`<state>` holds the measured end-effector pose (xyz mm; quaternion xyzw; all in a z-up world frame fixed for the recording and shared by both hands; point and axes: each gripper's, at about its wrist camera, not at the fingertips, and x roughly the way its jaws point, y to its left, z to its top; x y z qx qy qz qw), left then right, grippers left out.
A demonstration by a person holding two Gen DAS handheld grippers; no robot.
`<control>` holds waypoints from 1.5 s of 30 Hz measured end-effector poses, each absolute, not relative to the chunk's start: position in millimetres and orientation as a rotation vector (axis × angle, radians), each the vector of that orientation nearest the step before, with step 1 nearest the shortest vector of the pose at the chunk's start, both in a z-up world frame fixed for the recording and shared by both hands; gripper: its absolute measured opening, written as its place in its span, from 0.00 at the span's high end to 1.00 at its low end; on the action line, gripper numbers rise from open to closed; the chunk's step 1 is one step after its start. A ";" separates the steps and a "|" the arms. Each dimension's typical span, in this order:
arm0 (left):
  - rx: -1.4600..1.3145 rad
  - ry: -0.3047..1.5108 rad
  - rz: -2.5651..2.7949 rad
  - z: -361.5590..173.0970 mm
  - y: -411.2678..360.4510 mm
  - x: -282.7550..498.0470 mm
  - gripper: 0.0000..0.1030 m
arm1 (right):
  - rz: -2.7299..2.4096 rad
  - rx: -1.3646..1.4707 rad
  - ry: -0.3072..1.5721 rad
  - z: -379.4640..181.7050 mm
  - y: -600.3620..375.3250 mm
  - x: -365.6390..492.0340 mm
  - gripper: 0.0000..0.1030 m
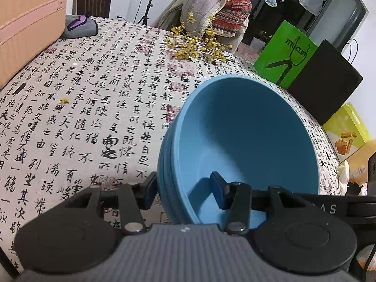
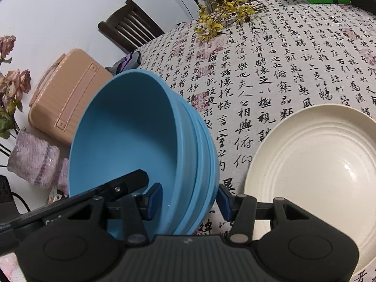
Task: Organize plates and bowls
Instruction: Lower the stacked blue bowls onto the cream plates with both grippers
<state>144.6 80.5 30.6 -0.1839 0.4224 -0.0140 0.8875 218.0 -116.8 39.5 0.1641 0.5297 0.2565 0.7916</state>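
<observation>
Two grippers: we are holding one stack of blue bowls [image 1: 246, 141] between us, the left gripper [image 1: 185, 192] clamped on one side of the rims and the right gripper [image 2: 189, 198] on the opposite side.
Jaws: each pair is standing about half apart, one pad inside the top bowl, the other pad against the outer wall of the stack, so the gap is filled by several nested rims.
Stack: it is hanging tilted just ahead of both tools, apparently lifted off the tablecloth [image 1: 94, 117].
Doing it well: we are judging that both hands should be travelling level and together, since any pull apart could be slipping a rim out; the nested bowls may be shifting against each other.
Likely target: a cream plate [image 2: 317, 164] is lying just right of the right gripper; whether the bowls are going there we cannot tell.
Surface: calligraphy-printed cloth, with yellow flower sprigs [image 1: 197, 44] lying farther ahead.
Room: a pink case [image 2: 70, 98] beyond the bowls, a green bag [image 1: 286, 54] at the far edge.
</observation>
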 end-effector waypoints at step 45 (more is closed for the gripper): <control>-0.308 0.888 -0.167 38.8 -16.3 164.2 0.53 | 0.419 0.434 1.077 47.3 -218.2 198.2 0.51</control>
